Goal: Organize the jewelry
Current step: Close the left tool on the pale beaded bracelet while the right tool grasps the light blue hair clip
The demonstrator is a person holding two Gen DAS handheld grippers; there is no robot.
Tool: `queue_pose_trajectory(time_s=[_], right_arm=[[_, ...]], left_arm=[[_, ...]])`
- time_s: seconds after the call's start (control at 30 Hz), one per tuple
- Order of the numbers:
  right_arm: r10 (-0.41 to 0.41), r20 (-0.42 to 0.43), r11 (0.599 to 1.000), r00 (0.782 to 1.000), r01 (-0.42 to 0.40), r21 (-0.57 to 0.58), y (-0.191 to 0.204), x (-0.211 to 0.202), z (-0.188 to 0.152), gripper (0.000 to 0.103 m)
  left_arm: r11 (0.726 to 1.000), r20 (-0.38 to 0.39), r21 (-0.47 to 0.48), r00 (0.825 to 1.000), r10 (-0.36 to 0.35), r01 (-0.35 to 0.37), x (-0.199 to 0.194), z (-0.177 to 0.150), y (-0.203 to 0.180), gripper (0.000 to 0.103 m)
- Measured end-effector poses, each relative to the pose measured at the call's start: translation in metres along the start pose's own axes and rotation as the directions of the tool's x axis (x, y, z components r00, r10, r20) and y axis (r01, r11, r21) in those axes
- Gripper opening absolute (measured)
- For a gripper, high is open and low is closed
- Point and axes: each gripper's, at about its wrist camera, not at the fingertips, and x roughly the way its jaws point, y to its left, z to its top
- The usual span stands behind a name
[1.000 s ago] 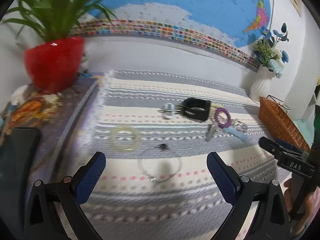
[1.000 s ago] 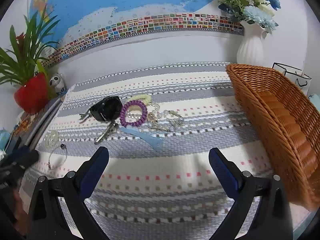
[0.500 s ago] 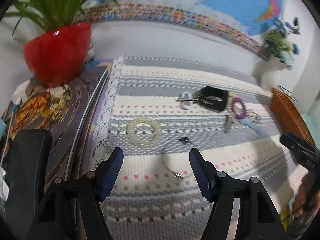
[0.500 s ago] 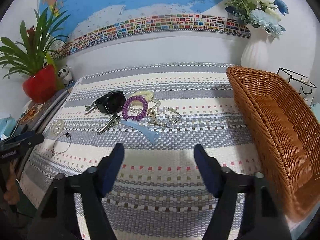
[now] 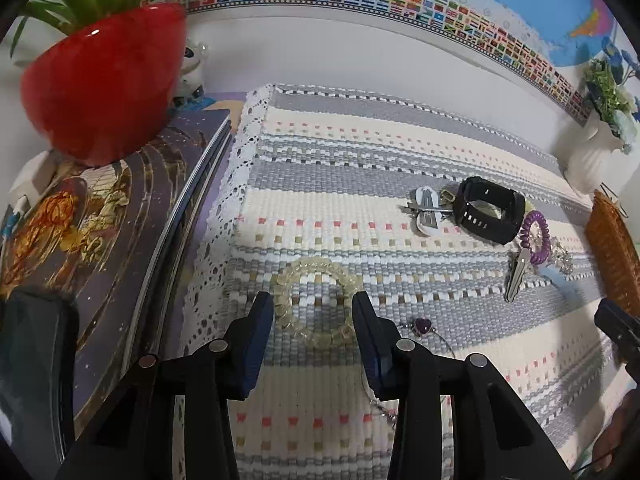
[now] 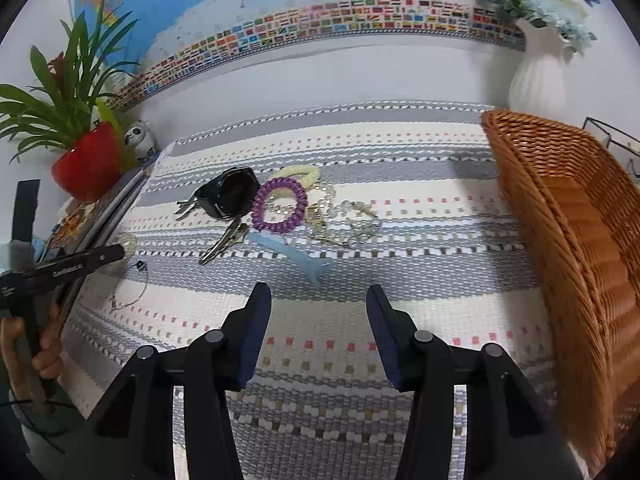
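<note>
A clear yellowish bead bracelet lies on the striped cloth. My left gripper is open with a narrow gap, one finger at each side of the bracelet, apart from it. A thin chain with a purple heart pendant lies just right. A black watch, a purple coil band, a silver clip and a blue clip lie farther right. My right gripper is open and empty above the cloth, short of the blue clip. The pile also shows in the right wrist view: the watch, the purple band.
A wicker basket stands at the right edge of the table. A red plant pot sits on dark books at the left. A white vase stands at the back right. Keys lie by the watch.
My left gripper moved forward and left to straddle the clear bracelet, and its fingers narrowed. My right gripper's fingers also narrowed and it barely moved.
</note>
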Motion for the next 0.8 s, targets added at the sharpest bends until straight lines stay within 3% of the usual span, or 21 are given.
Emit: queue_pose_trajectory(time_s=[0.2, 0.3, 0.63, 0.77, 0.8], right_arm=[[-0.019, -0.035, 0.997, 0.999, 0.017, -0.073, 0.008, 0.012, 0.010, 0.054], [-0.054, -0.057, 0.993, 0.997, 0.047, -0.112, 0.010, 0.022, 0.014, 0.054], [-0.037, -0.147, 0.982, 0.988, 0.008, -0.189, 0.023, 0.056, 0.023, 0.052], [-0.050, -0.141, 0.976, 0.989, 0.018, -0.216, 0.028, 0.061, 0.025, 0.049], [-0.047, -0.140, 0.975, 0.989, 0.015, -0.221, 0.029, 0.062, 0.025, 0.044]], left_arm=[[0.997, 0.003, -0.027, 0.998, -0.068, 0.068, -0.002, -0.003, 0.007, 0.042], [0.998, 0.011, -0.022, 0.998, -0.065, 0.065, -0.005, -0.008, 0.009, 0.042], [0.997, 0.001, -0.041, 0.998, -0.066, 0.066, -0.001, -0.001, 0.014, 0.042], [0.986, 0.006, -0.053, 0.988, -0.156, 0.156, -0.004, 0.000, 0.017, 0.042], [0.985, 0.008, -0.056, 0.987, -0.163, 0.163, -0.005, 0.000, 0.019, 0.042]])
